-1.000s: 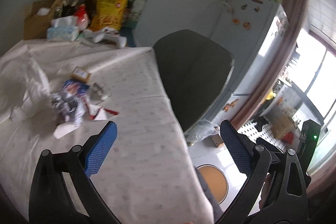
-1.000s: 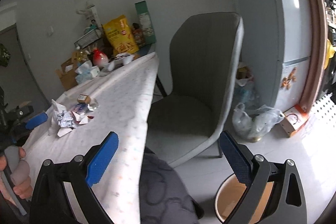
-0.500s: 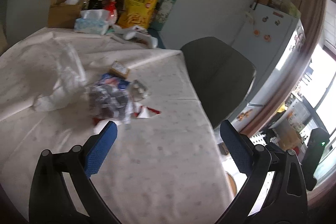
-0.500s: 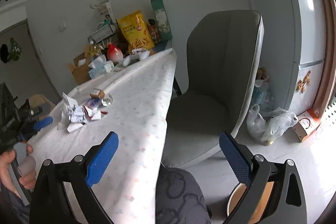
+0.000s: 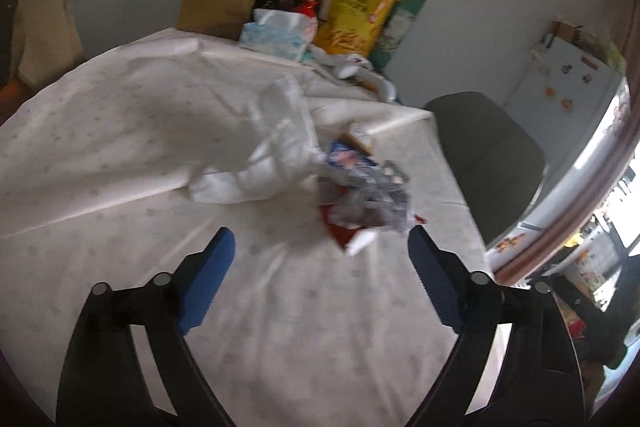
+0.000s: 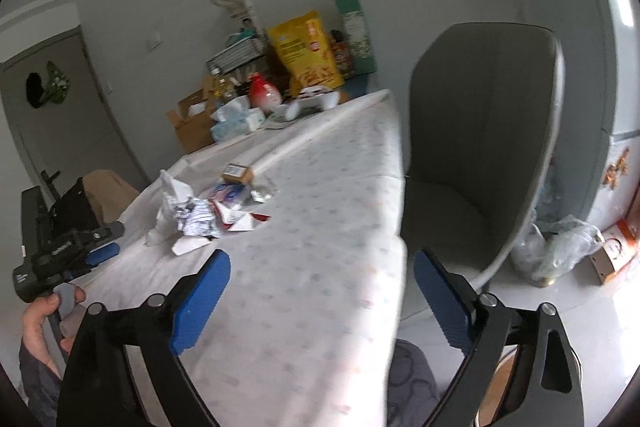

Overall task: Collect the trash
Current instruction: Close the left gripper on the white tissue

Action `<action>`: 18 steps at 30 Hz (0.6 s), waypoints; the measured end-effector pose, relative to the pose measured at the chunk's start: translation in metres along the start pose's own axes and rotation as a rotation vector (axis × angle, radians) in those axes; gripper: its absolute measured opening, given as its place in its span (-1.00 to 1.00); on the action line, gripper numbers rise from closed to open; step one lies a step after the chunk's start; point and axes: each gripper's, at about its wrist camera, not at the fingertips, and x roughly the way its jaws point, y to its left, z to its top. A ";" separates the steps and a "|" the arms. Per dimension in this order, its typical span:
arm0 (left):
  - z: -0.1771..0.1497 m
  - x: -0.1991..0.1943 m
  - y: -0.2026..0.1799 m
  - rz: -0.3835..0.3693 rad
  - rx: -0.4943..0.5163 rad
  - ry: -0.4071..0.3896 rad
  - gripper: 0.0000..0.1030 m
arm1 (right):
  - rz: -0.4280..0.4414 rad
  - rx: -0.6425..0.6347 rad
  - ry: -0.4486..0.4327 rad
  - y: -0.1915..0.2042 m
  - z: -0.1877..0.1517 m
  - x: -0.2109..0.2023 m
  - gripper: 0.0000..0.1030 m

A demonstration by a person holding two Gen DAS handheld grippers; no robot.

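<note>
Crumpled wrappers (image 5: 360, 195) litter the white tablecloth (image 5: 120, 131)

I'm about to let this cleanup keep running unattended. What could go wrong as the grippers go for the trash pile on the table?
1. The trash pile is loose wrappers and paper; the left gripper, jaws closing with nothing between them, may pinch only one piece and scatter the rest.
2. The red-and-white scrap lies flat on the tablecloth, so the pads might snag cloth.

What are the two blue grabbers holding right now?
Nothing. The left gripper and right gripper are both empty, jaws closing on air, short of the crumpled paper-and-wrapper trash pile.
</note>
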 end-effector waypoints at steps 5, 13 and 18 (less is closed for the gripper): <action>0.005 0.014 0.016 0.056 -0.002 0.051 0.42 | 0.027 -0.018 0.093 0.019 0.004 0.036 0.56; 0.020 0.027 0.025 0.089 -0.008 0.083 0.42 | 0.101 -0.043 0.166 0.045 0.015 0.068 0.42; 0.035 0.037 0.017 0.096 0.020 0.092 0.30 | 0.134 -0.068 0.187 0.061 0.026 0.081 0.27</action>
